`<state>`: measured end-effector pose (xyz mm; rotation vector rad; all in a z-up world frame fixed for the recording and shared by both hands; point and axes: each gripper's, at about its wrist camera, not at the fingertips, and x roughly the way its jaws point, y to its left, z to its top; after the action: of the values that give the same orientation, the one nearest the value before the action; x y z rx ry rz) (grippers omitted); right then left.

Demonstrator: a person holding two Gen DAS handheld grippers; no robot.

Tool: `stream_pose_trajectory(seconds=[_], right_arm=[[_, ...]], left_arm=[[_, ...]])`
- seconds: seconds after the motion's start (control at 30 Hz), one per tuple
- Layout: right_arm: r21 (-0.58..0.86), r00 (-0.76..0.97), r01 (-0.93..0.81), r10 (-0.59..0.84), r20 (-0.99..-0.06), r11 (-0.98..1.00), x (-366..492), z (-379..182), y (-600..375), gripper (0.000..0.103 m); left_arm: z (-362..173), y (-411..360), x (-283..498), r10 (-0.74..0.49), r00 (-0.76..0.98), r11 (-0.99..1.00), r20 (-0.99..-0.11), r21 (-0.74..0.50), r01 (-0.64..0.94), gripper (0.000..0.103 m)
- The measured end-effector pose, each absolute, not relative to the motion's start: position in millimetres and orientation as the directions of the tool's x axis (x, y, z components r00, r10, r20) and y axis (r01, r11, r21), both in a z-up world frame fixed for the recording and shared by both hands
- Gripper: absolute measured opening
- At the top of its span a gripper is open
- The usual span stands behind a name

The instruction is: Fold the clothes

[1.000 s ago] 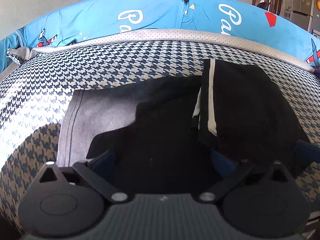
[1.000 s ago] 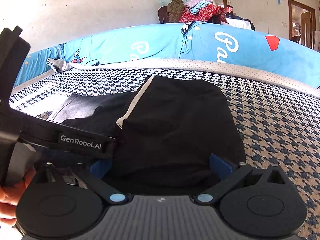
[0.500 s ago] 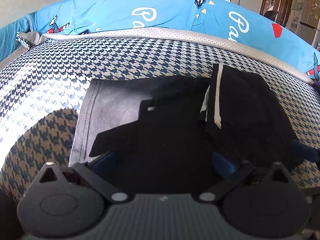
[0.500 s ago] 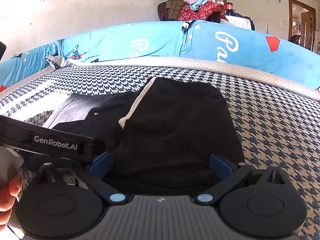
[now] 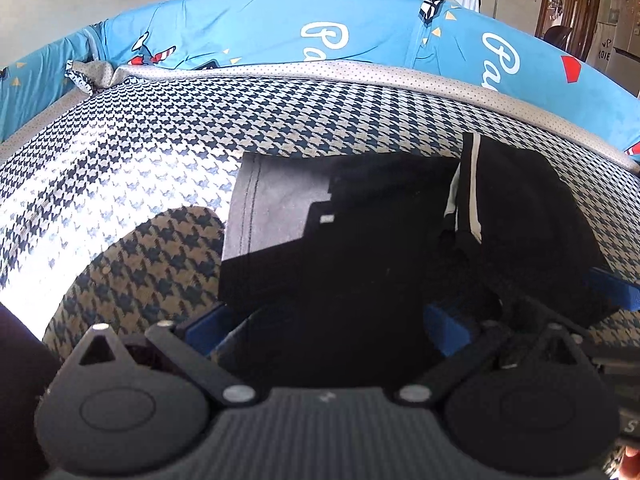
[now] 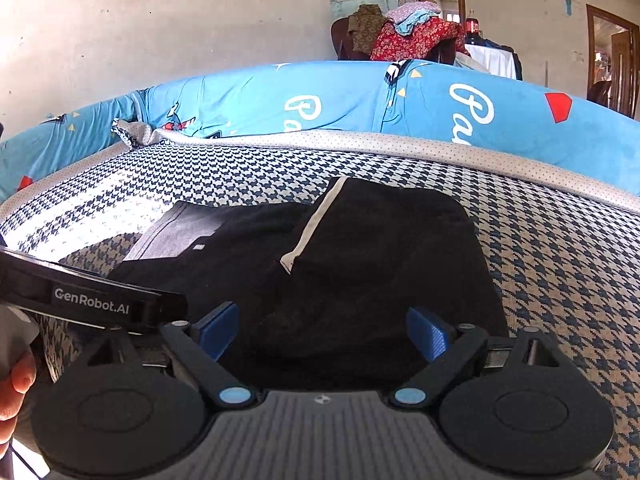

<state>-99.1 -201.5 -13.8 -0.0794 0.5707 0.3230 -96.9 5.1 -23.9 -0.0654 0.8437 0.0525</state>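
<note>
Bed (image 6: pixel 560 240) with houndstooth cover, blue bolster at twelve o'clock. One black garment with white stripe (image 6: pixel 380 248) lies flat at centre, its right part doubled over, likely mid-fold. Two claws: left claw (image 5: pixel 328 320) spread, empty; right claw (image 6: pixel 322 330) closing over the cloth, pads not yet pressing.
</note>
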Motion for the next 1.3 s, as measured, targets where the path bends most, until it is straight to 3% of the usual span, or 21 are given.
stream_pose_trajectory(seconds=[0.2, 1.3], right_arm=[[-0.013, 0.758, -0.305, 0.234, -0.609, 0.952, -94, -29, -198, 0.085], [-0.05, 0.774, -0.298, 0.21, -0.597, 0.953, -97, -34, -192, 0.088]], left_arm=[[-39, 5, -99, 0.044, 0.642, 0.998, -0.765, 0.0, -0.069, 0.103], [-43, 7, -106, 0.055, 0.663, 0.997, -0.747, 0.009, -0.072, 0.103]])
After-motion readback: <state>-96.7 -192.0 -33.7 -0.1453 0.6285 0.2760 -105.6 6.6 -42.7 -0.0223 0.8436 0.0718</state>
